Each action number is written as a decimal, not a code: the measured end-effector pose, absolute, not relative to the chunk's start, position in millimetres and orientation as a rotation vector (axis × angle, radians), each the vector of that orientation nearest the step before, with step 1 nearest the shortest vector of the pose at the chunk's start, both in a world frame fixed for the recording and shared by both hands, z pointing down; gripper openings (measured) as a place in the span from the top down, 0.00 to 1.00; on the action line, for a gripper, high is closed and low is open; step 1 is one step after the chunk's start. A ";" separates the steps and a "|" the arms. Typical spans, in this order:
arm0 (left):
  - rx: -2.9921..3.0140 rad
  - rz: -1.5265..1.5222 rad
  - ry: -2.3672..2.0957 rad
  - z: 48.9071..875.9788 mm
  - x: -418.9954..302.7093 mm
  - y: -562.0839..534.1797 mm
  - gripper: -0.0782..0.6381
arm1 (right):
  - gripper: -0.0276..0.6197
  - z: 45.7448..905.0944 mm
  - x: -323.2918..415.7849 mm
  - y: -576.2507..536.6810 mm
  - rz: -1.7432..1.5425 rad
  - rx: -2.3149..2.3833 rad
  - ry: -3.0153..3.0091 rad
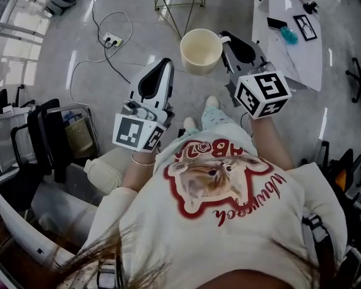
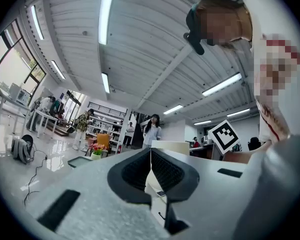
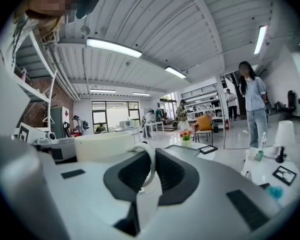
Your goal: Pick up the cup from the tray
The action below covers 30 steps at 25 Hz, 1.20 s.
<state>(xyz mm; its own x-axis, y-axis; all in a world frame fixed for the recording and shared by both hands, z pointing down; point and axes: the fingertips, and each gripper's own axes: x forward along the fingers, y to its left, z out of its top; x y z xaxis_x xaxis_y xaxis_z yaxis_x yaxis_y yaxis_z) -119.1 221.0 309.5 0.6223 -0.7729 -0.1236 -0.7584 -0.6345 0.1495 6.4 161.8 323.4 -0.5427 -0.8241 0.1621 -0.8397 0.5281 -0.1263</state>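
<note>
Your printed shirt [image 1: 222, 179], nearest. Right hand-held gripper [image 1: 228, 43]: clamped on the handle of the cream cup [image 1: 201, 51], held in the air above the floor. Left hand-held gripper [image 1: 162, 71]: closed, empty. Cup upright, mouth up, long axis vertical, handle toward your right. Keep your wrist level; a handle-only grip may let it swing.

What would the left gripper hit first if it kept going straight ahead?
Likely the round cream cup, just past the left gripper's shut tips; depth is unclear, so it may miss.
</note>
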 end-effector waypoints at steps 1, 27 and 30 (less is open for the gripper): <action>2.753 -0.271 -1.298 310.2 -118.4 226.4 0.87 | 0.88 322.1 5.4 168.7 0.285 1.451 -2.676; 2.797 -0.295 -1.268 292.0 -85.4 259.3 0.87 | 0.88 288.8 32.1 202.4 0.198 1.498 -2.713; 2.798 -0.297 -1.267 292.7 -84.8 263.0 0.87 | 0.88 289.3 32.1 206.5 0.198 1.502 -2.719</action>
